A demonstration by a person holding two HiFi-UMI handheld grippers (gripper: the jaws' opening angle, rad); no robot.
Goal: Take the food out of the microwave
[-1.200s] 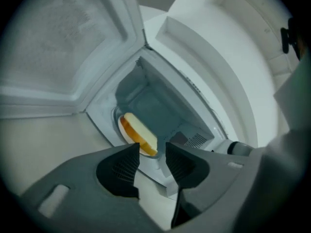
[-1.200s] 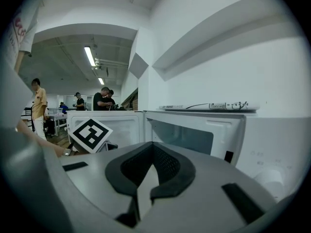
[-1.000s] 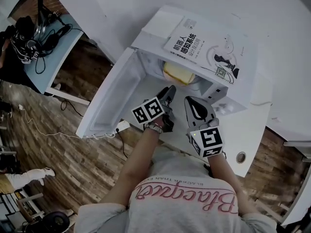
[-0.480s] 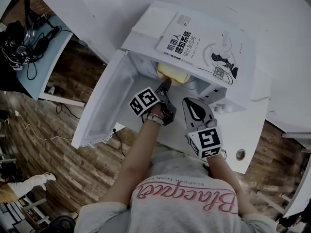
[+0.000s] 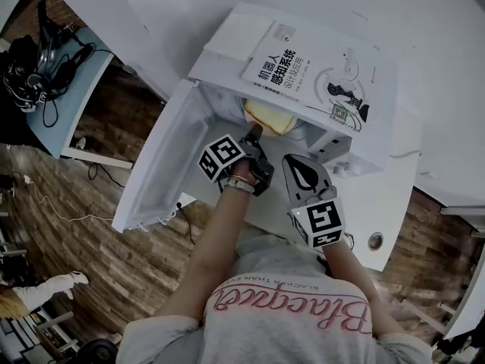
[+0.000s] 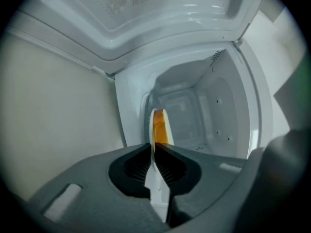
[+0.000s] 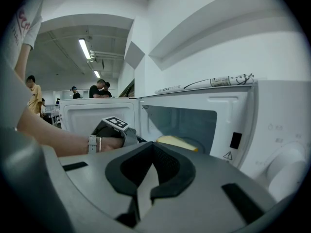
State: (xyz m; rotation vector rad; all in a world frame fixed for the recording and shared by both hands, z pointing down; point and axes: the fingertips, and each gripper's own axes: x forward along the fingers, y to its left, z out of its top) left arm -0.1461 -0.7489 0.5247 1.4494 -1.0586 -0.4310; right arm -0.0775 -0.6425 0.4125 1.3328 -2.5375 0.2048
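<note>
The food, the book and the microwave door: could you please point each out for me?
food (image 5: 270,116): head view, its yellow top.
book (image 5: 317,73): head view, middle of its cover.
microwave door (image 5: 163,161): head view, its inner face.

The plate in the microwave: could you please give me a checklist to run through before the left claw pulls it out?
1. Microwave door swung wide open: ok.
2. Left claw has just been closing, and its jaws now pinch the rim of the plate: ok.
3. Food sits on the plate: ok.
4. Enough of the rim is gripped to carry the load: cannot tell.
5. Right claw is shut, empty and outside the cavity, apart from the plate: ok.
6. Book lies flat on top of the microwave: ok.
</note>
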